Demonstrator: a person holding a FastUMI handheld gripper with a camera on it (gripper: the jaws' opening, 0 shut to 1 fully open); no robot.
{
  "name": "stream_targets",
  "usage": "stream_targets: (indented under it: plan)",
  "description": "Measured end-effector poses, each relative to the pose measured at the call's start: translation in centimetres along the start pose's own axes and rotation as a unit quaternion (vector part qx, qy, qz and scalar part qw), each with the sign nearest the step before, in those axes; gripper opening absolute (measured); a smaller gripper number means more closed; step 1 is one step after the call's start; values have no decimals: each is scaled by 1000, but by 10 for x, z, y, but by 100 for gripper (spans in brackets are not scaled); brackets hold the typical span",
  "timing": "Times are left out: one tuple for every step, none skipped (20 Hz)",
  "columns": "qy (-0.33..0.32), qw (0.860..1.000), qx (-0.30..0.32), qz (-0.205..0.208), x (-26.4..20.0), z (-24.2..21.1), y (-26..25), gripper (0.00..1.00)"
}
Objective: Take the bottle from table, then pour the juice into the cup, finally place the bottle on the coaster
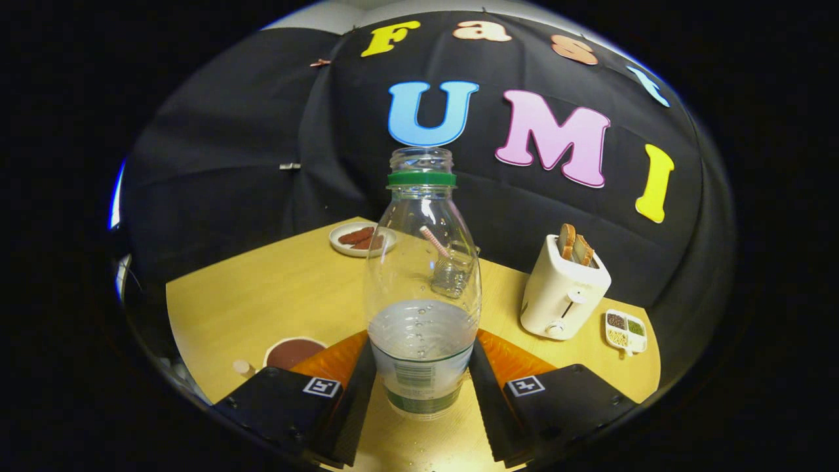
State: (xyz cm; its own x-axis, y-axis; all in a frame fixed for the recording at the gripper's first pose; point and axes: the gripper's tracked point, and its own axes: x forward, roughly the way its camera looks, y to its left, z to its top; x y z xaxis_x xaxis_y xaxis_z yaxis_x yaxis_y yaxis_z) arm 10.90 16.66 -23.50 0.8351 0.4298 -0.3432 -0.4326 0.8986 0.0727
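Clear plastic bottle with green neck ring, uncapped, partly filled, stood upright on yellow wooden table, clamped between both black fingers of gripper. Clear glass cup with straw seen beyond; brown round coaster just left of fingers.

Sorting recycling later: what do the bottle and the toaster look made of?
The bottle, pressed between both fingers of the hand-held gripper, looks like clear glossy plastic: the cup behind shows through its ribbed wall. The toaster looks like smooth cream plastic, though painted metal is possible.
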Motion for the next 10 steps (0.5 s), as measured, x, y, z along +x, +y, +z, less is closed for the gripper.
stream_targets:
  plan:
    - [-8,1000,9,-1,6,3,-5,77]
    - [-15,1000,16,-3,12,5,-11,77]
    - [-18,1000,22,-4,18,4,-16,77]
    - [-23,999,26,-7,26,4,-22,77]
    - [-28,999,30,-10,31,3,-27,77]
    - [-32,999,37,-12,39,3,-30,77]
    - [-36,998,44,-15,46,2,-34,77]
    - [-39,998,51,-18,53,1,-39,77]
    - [-44,997,58,-21,60,1,-43,77]
    - [-47,997,63,-22,67,0,-45,77]
